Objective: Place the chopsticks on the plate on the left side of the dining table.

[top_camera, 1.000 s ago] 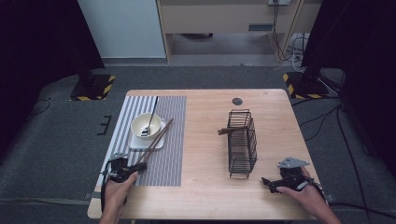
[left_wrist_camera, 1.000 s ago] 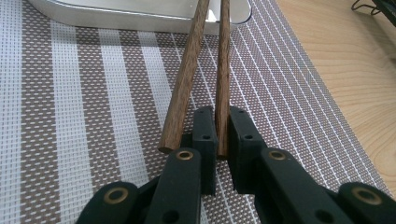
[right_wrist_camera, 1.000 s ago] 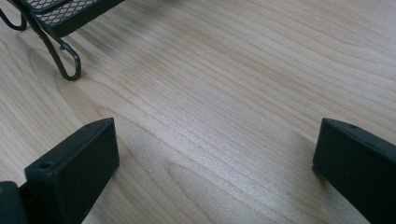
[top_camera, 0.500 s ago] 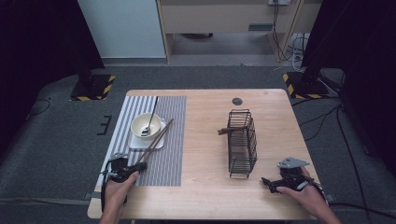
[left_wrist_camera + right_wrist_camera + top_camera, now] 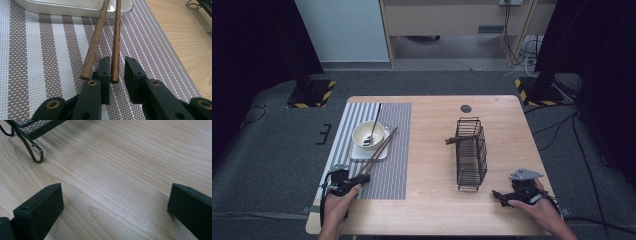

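Left gripper (image 5: pixel 357 181), held in the left hand (image 5: pixel 334 207), lies low and points up-right; its jaws stand slightly apart and have just been opening. Right gripper (image 5: pixel 498 196), in the right hand (image 5: pixel 539 207), points left, jaws wide apart.

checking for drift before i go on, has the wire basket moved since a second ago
No. The wire basket lies in the same place on the table, right of the striped mat and below the dark round hole.

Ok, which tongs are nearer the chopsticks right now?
Left. The left tongs sit at the chopsticks' near ends on the striped mat, one stick's tip between the jaws, which have just been opening. The right tongs rest across the table, beyond the wire basket.
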`<state>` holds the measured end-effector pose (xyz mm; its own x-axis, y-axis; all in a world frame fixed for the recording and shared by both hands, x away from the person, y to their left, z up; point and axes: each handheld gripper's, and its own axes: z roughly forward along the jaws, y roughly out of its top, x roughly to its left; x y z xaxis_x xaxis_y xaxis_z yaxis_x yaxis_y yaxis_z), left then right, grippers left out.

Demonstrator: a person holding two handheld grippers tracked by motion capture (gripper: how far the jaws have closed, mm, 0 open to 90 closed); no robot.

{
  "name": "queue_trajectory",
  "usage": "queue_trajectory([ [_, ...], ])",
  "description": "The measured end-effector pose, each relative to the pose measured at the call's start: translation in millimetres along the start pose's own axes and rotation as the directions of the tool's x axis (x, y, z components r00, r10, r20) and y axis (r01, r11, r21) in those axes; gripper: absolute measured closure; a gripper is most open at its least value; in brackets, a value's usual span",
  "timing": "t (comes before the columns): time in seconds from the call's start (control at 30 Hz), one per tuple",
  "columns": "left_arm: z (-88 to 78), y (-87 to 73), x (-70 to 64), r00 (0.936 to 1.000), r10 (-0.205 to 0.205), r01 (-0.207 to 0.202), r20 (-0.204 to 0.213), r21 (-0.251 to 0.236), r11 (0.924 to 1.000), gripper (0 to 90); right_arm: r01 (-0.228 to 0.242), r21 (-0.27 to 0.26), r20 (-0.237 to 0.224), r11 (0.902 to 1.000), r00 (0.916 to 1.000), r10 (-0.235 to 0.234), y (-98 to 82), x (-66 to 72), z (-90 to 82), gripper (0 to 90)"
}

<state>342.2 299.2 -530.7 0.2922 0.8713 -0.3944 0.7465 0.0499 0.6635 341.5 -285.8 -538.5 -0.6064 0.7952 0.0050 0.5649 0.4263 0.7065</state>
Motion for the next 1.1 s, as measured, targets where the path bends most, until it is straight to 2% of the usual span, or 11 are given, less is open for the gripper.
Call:
queue_trajectory([
  [0.27, -7.5, -3.9, -2.2, 0.9999, -0.015, 0.015, -0.004, -0.009, 0.9998, 69.3, 0.000, 0.001, -0.001, 1.0000, 1.0000, 0.000, 0.0, -0.1, 0.0, 0.2],
  [0.47, -14.1, -7.5, -2.5, 0.9996, -0.015, 0.015, -0.023, 0.001, 0.9999, 66.5, 0.000, 0.000, 0.000, 1.0000, 1.0000, 0.000, 0.0, -0.1, 0.0, 0.2],
  [0.77, -25.4, -11.5, 4.1, 0.9983, -0.039, 0.039, -0.042, -0.021, 0.9990, 62.0, 0.000, 0.000, 0.000, 1.0000, 1.0000, 0.000, 0.0, 0.0, 0.0, 0.2],
  [1.03, -32.0, -11.3, 7.1, 0.9977, -0.034, 0.031, -0.058, -0.049, 0.9983, 56.2, 0.000, 0.000, 0.000, 1.0000, 1.0000, 0.000, 0.0, 0.0, -0.1, 0.2],
  [1.1, -31.9, -10.0, 6.4, 0.9966, -0.021, 0.016, -0.080, -0.056, 0.9983, 54.0, 0.000, 0.000, 0.000, 1.0000, 1.0000, 0.000, 0.0, -0.1, 0.0, 0.2],
])
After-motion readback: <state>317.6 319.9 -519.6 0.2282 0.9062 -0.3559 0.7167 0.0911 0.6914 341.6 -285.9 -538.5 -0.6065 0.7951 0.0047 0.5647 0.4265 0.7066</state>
